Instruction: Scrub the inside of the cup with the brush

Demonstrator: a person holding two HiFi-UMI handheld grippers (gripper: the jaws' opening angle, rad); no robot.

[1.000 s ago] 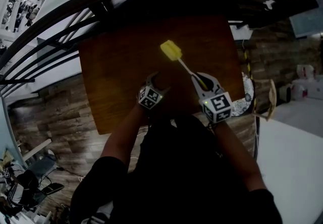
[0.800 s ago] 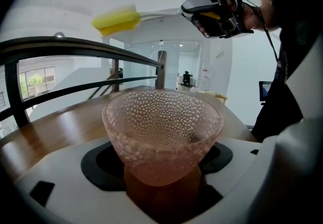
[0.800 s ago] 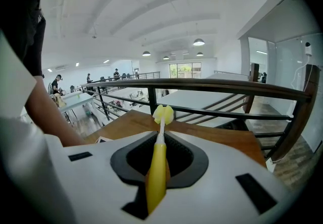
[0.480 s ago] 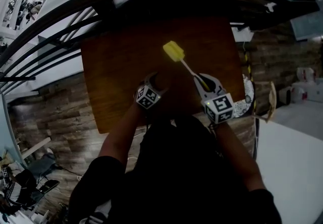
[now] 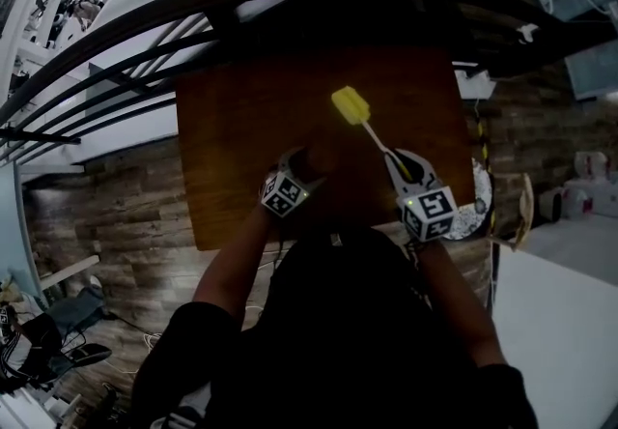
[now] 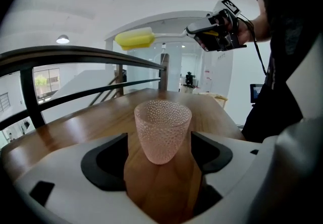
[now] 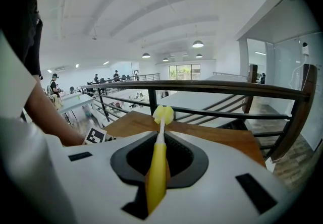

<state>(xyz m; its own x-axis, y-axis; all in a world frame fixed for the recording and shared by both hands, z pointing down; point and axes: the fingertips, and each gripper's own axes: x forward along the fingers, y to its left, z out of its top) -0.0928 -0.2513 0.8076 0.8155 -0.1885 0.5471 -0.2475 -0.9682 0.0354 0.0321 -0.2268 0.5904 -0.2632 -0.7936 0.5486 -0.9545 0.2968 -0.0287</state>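
Note:
A pink dotted cup [image 6: 162, 127] stands upright on the brown wooden table [image 5: 241, 118]. It sits between the jaws of my left gripper [image 6: 160, 155], which is open, with a gap showing between the cup and the left pad. In the head view the left gripper [image 5: 305, 160] is at the table's near edge and the cup is too dark to make out. My right gripper [image 5: 394, 162] is shut on the yellow handle of the brush [image 7: 157, 172]. The brush's yellow sponge head [image 5: 351, 106] is held in the air above and beyond the cup, and it also shows in the left gripper view [image 6: 135, 39].
A black metal railing [image 5: 290, 2] runs along the table's far side, with a drop behind it. The table's left edge [image 5: 185, 176] and near edge border a wood-plank floor. A patterned round object [image 5: 477, 195] lies off the table's right side.
The head camera has shifted, so the table sits a little further right in the picture. The brush and both grippers keep nearly the same places over the table.

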